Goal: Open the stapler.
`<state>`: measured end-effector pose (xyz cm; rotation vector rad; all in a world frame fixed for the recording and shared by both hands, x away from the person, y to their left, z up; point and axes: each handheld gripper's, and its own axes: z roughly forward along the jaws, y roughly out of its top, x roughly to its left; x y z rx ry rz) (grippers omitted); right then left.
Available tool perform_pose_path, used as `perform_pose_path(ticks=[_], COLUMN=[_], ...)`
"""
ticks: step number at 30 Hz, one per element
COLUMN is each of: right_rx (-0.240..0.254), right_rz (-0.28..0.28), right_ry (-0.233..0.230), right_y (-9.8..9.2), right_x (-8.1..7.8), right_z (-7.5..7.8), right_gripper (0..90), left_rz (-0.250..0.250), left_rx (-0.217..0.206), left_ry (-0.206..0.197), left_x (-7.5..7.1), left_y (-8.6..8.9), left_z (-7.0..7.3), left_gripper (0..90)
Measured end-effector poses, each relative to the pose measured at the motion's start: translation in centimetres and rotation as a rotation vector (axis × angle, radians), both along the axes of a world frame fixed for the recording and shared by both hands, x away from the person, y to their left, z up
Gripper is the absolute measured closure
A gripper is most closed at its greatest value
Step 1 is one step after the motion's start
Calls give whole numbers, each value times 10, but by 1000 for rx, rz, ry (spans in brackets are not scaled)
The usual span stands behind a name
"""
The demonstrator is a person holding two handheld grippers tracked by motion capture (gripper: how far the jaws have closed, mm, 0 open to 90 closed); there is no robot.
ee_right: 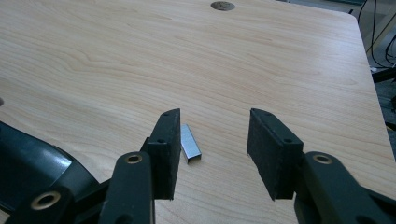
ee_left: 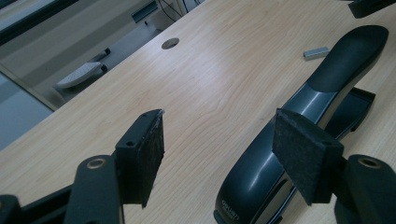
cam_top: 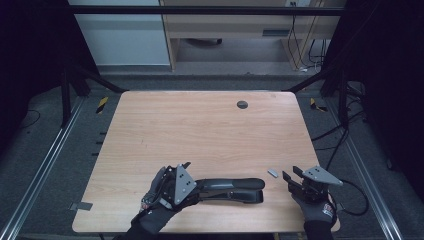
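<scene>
Left gripper (ee_left: 219,154): nearest the lens in its own view, jaws spread wide and grasping nothing; one pad hangs over the bare wood, the other sits above the stapler's rear end, and whether that pad touches it cannot be told. Seen from above (cam_top: 186,170), the grey plate and the gloved left hand (cam_top: 157,200) cover most of it.
Stapler (cam_top: 235,189): black, lying on its side-long axis near the table's front edge, between the two grippers; its rear end is hidden under the left gripper in the high view. In the left gripper view (ee_left: 299,121) the lower rear is cut off by the frame edge and the embossed mark there is too small to read. In the right gripper view (ee_right: 32,163) just a dark curved part shows at the lower left corner.
Staples (ee_right: 190,143): a short grey strip flat on the wood, just beside the inner face of one right pad, touching or not unclear; a small pale fleck (cam_top: 273,173) in the high view, near the stapler's front tip.
Right gripper (ee_right: 212,142): jaws released, wide apart, holding nothing, low over the table; from above (cam_top: 290,174) the gloved right hand (cam_top: 317,207) is cut off at the bottom edge.
Table (cam_top: 200,125): light wood, a round dark cable hole (cam_top: 242,104) near the far edge.
</scene>
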<state>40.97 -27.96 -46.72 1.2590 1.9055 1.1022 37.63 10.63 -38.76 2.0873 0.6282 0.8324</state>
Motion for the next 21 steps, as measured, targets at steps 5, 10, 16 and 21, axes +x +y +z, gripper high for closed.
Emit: perform_pose_path(ticks=[5, 10, 16, 21], right_rx=[-4, -4, 1, 1], right_rz=[3, 1, 1, -1], right_ry=[3, -2, -1, -5], right_y=[2, 1, 1, 0], right_x=[0, -1, -2, -2], right_z=[0, 0, 1, 1], right_gripper=[564, 563, 563, 563], left_rz=[-18, -38, -60, -74], left_rx=[12, 29, 61, 78], left_ry=[-7, -17, -20, -22], left_x=[-3, -7, -11, -14], left_y=[-8, -16, -25, -32], left_z=[4, 7, 6, 5], left_gripper=[333, 334, 334, 331])
